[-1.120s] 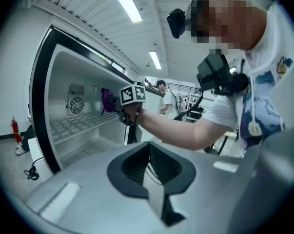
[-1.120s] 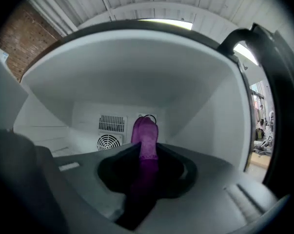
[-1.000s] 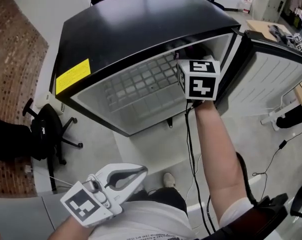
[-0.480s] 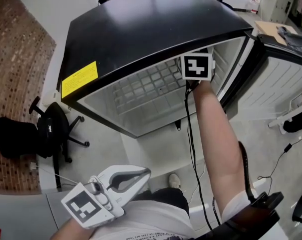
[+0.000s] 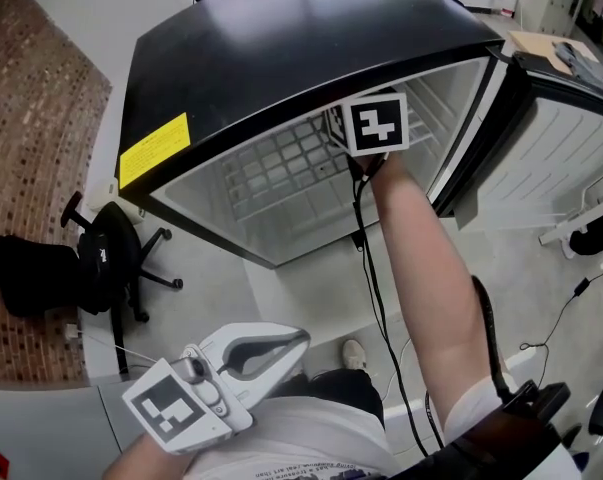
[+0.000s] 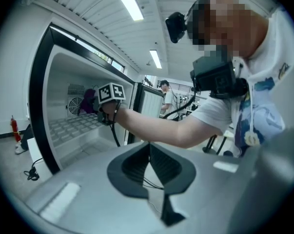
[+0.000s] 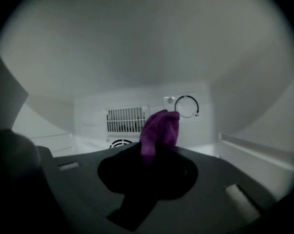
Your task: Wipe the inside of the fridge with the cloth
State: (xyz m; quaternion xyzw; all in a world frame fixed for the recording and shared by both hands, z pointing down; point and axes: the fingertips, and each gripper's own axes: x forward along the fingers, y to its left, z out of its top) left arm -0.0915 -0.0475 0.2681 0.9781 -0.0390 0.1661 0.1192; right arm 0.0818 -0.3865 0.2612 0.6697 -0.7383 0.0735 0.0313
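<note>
The black-topped fridge [image 5: 281, 48] stands open in the head view, showing white walls and a wire shelf [image 5: 281, 163]. My right gripper [image 7: 151, 152] reaches into it; only its marker cube [image 5: 374, 123] shows from above. It is shut on a purple cloth [image 7: 159, 128], which sticks up in front of the back wall, below the thermostat dial [image 7: 186, 106]. I cannot tell whether the cloth touches a surface. The left gripper view shows the cloth [image 6: 89, 100] inside the fridge. My left gripper [image 5: 293, 340] hangs shut and empty near my waist, outside the fridge.
The fridge door [image 5: 551, 158] stands open at the right. A vent grille [image 7: 127, 119] and a fan [image 7: 120, 144] sit on the back wall. A black office chair [image 5: 111, 258] stands to the fridge's left. A cable [image 5: 381, 308] trails from the right gripper.
My right gripper has moved left and further into the fridge with the cloth. The left gripper has stayed near my waist.
</note>
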